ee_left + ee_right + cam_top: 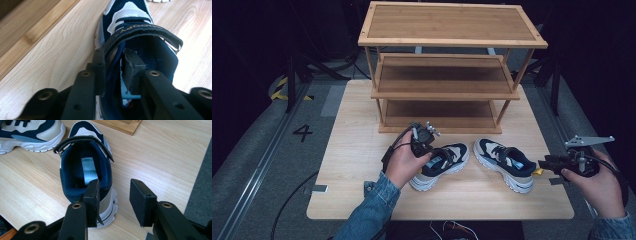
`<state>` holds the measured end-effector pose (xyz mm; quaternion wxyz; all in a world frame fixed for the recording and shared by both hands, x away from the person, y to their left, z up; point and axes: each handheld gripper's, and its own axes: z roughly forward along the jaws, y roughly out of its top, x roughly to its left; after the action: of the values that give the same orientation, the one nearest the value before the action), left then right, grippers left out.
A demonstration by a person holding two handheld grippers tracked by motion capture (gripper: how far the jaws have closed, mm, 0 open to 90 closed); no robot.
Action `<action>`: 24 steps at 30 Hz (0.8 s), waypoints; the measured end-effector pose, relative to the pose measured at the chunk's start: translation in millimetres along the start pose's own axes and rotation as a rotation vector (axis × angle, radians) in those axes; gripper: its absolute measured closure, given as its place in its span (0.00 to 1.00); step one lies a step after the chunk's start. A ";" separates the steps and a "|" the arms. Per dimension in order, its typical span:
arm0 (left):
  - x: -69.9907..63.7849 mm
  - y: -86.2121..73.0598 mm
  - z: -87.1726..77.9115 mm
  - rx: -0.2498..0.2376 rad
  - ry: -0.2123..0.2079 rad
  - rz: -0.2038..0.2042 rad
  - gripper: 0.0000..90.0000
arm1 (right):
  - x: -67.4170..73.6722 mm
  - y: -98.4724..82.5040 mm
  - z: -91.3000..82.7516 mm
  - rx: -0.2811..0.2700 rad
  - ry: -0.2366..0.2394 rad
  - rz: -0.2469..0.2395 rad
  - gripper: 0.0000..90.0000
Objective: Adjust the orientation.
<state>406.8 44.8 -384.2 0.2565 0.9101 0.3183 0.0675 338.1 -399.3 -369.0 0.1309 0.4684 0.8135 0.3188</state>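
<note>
Left gripper (113,72) clamps the collar wall of the left shoe (439,167), one jaw inside, ready to lift. Right gripper (115,197) stands open at the right shoe's (86,170) heel, not gripping. Both shoes sit on the table (357,150); rack (447,80) shelves are bare.

Shoes (504,162) navy, beige, white soles; shelf rack (447,65) light wood.

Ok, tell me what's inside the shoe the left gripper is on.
Inside the left shoe sits one pad of the left gripper, clamping the shoe's side wall. A light blue insole label shows below it. The toe end is hidden under the strap.
</note>
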 end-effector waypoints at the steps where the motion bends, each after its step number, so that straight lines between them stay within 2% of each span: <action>1: 0.7 -0.6 -0.9 0.004 0.015 -0.002 0.86 | 0.0 -0.1 -0.1 0.001 0.000 0.001 0.68; 2: 1.1 -1.4 -0.8 -0.007 0.027 -0.011 0.88 | 0.0 0.0 0.0 0.000 0.000 -0.002 0.68; 4: 5.1 -4.4 -4.4 0.001 0.049 -0.037 0.91 | 0.2 0.6 0.3 -0.001 0.001 -0.006 0.68; 7: 11.5 -11.9 -10.0 0.001 0.081 -0.083 0.91 | 0.6 2.8 1.6 0.000 0.003 -0.011 0.68; 10: 16.2 -21.0 -16.5 0.008 0.100 -0.126 0.91 | 1.1 6.6 4.2 -0.002 0.010 -0.019 0.68; 12: 18.4 -24.9 -19.3 0.006 0.108 -0.131 0.91 | 2.0 10.2 7.2 0.000 0.013 -0.028 0.68; 14: 18.0 -28.8 -22.3 0.015 0.114 -0.158 0.91 | 3.3 13.2 10.0 0.005 0.018 -0.033 0.68; 15: 18.7 -29.6 -22.8 0.011 0.113 -0.148 0.91 | 3.7 14.7 11.4 0.003 0.021 -0.039 0.68; 16: 18.0 -30.8 -23.7 0.014 0.115 -0.161 0.91 | 4.3 15.7 12.1 0.005 0.023 -0.038 0.68; 17: 18.4 -31.8 -24.0 0.008 0.114 -0.154 0.91 | 4.8 16.9 13.1 0.004 0.026 -0.043 0.68; 19: 18.2 -33.2 -26.1 0.002 0.093 -0.168 0.89 | 5.6 19.1 14.6 0.001 0.031 -0.053 0.68; 22: 16.9 -34.2 -34.0 0.000 0.086 -0.157 0.78 | 6.0 21.0 15.2 -0.003 0.034 -0.059 0.68; 24: 9.2 -36.1 -45.7 0.020 0.080 -0.137 0.72 | 5.9 21.6 14.9 -0.001 0.036 -0.052 0.68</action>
<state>381.3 93.8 -363.7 0.2384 0.8854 0.3904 0.0829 357.2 -380.7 -366.0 0.1247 0.4413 0.8275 0.3240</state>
